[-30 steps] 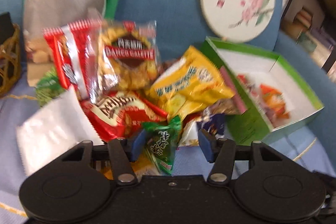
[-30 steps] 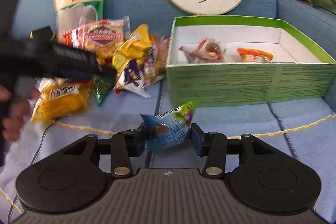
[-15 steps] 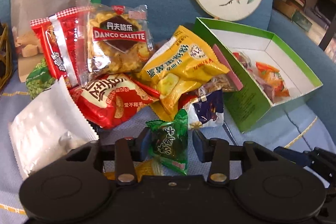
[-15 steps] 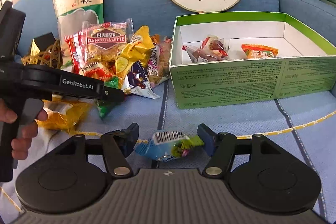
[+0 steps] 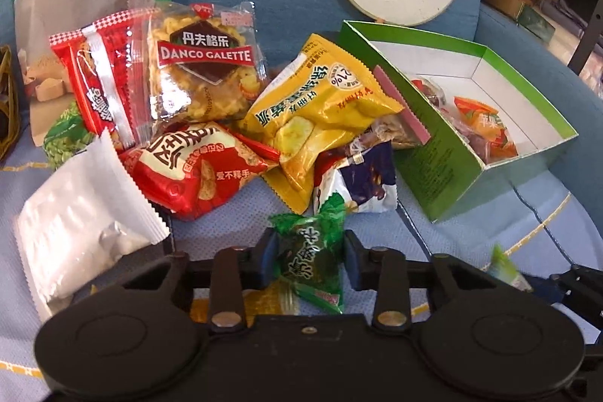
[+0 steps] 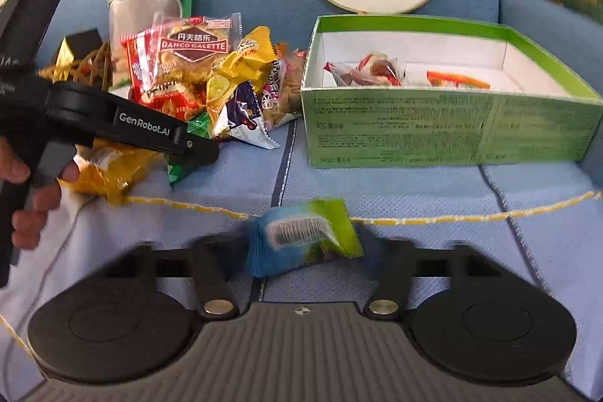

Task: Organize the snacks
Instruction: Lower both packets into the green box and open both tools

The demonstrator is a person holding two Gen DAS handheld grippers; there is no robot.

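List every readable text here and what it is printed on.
"DANCO GALETTE": clear biscuit packet.
"GenRobot.AI": side of the left tongs.
"21%": yellow packet.
Chinese characters on the other wrappers; green box's small print and blue-green packet's barcode digits: too small or blurred.

Open blue cushion (image 6: pixel 414 191) before the green box (image 6: pixel 452 134); snack pile (image 6: pixel 226 89) crowding its left side.

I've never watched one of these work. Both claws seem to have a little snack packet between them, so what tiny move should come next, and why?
Probably lift: the left gripper has just closed its jaws on the green packet, and the right gripper on the blue-green packet. Both packets look pinched, and the green box sits open nearby with room inside.
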